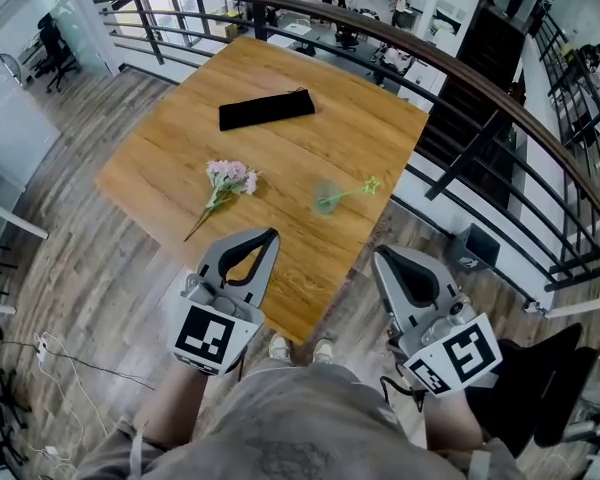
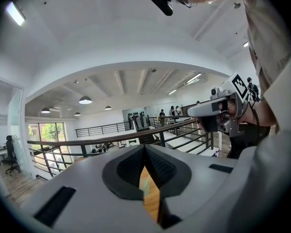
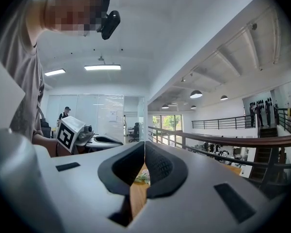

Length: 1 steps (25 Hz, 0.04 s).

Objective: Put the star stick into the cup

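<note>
A pink flower bunch (image 1: 228, 178) lies on the wooden tabletop (image 1: 350, 118) ahead of the left jaws, a flat black pouch (image 1: 266, 109) farther beyond.

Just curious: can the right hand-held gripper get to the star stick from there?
Probably yes: nothing stands between the right hand-held gripper and the star stick on the table. Its jaws are shut, so they must open first.

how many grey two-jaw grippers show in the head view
2. The left grey gripper shows over the wooden table's near corner; the right grey gripper sits off that corner's right edge. None looks hidden.
</note>
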Tool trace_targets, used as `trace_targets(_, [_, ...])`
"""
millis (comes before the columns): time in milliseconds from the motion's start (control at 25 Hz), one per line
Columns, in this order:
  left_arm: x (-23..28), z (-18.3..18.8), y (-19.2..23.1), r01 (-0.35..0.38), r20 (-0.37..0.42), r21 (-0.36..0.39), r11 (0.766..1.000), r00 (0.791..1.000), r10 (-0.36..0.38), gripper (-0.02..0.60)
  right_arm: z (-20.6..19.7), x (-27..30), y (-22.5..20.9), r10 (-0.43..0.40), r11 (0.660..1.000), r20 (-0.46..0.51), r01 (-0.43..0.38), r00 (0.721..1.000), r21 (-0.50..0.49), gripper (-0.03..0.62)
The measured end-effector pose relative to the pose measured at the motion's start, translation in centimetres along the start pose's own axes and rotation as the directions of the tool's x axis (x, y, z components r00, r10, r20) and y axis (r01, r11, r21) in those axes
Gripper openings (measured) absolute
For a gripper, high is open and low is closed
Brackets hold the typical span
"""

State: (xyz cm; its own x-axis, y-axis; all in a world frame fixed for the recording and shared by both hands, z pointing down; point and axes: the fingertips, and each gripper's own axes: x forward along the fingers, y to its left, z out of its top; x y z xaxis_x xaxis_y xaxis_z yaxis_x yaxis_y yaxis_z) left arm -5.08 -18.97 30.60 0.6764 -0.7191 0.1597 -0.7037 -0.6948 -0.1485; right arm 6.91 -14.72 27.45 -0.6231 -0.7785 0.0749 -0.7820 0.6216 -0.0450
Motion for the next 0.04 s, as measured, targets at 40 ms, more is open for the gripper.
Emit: trace_targets(40, [0.03,-0.01,-0.01,0.002,0.001,-0.002,1.000,1.000,-0.002,0.017,-0.04,0.07,0.02,-0.002,1.000,-0.001,0.002,1.000,-0.001,0.032])
